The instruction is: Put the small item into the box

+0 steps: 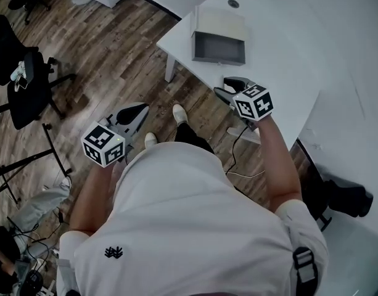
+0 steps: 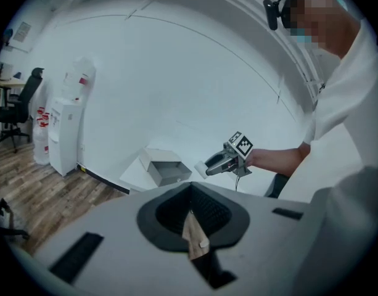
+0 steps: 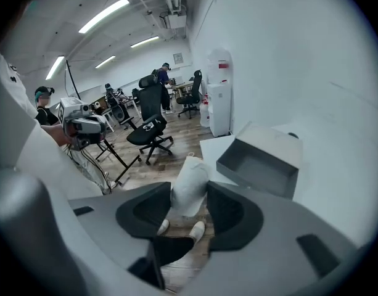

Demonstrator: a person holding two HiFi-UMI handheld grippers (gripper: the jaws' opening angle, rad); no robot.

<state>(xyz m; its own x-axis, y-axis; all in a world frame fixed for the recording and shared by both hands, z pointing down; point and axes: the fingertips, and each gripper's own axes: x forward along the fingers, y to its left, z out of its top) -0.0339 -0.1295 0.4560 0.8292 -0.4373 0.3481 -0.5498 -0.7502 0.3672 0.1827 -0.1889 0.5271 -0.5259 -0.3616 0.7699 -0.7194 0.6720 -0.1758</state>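
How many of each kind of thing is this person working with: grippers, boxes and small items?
Grippers: 2, the left gripper and the right gripper
Grey box: 1
Small white item, between the right gripper's jaws: 1
Total: 4

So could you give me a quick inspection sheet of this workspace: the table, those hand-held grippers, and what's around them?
Surface: white table, carrying only the grey box.
Job's things: grey box open and empty; small white item held in the air, not yet in the box.
Clutter: nothing seen on the table.
Grippers: right gripper shut on the small white item; left gripper shut, nothing in it, over the floor.
Cables: one thin cable hangs below the right gripper.
Surroundings: wooden floor, office chairs, a person in the background.
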